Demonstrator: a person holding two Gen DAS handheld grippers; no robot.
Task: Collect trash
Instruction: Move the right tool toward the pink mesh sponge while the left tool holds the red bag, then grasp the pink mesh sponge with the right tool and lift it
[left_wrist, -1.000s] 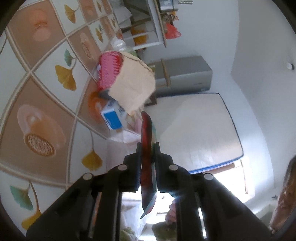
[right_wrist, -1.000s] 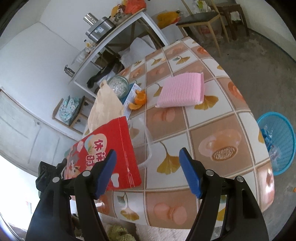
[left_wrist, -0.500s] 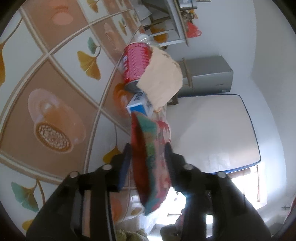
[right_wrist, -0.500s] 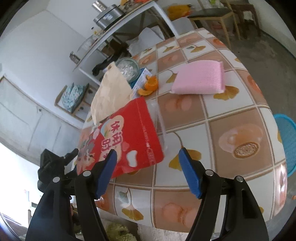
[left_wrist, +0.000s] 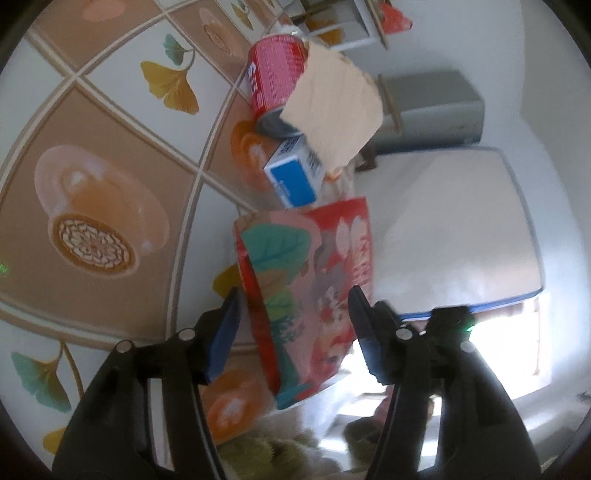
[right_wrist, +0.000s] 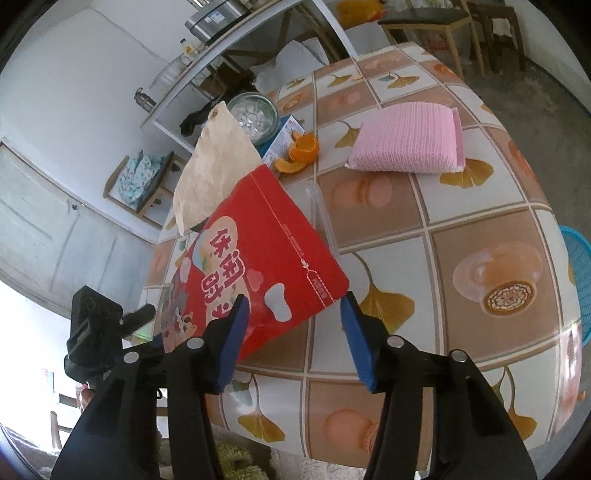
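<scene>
The red snack bag (left_wrist: 310, 291) stands between the spread fingers of the left gripper (left_wrist: 295, 325), whose jaws have just been opening; in the left wrist view neither blue pad presses on it, with a gap on each side, so the left claw is open. The bag hangs at the near edge of the tiled table (left_wrist: 110, 155), just near of a blue and white carton (left_wrist: 295, 177), a red can (left_wrist: 277, 74) and a tan paper bag (left_wrist: 332, 110)

In the right wrist view the same bag (right_wrist: 258, 266) lies tilted above the table's left near corner, its lower right corner reaching in between the fingers of the right gripper (right_wrist: 293, 328). Those jaws have just been closing, yet the left pad sits in front of the bag's lower edge and the right pad stands clear of it, so this claw is open too. Farther off lie orange peel (right_wrist: 301, 151) and a pink sponge cloth (right_wrist: 410, 144); a blue basket (right_wrist: 578, 280) shows at the right edge
</scene>
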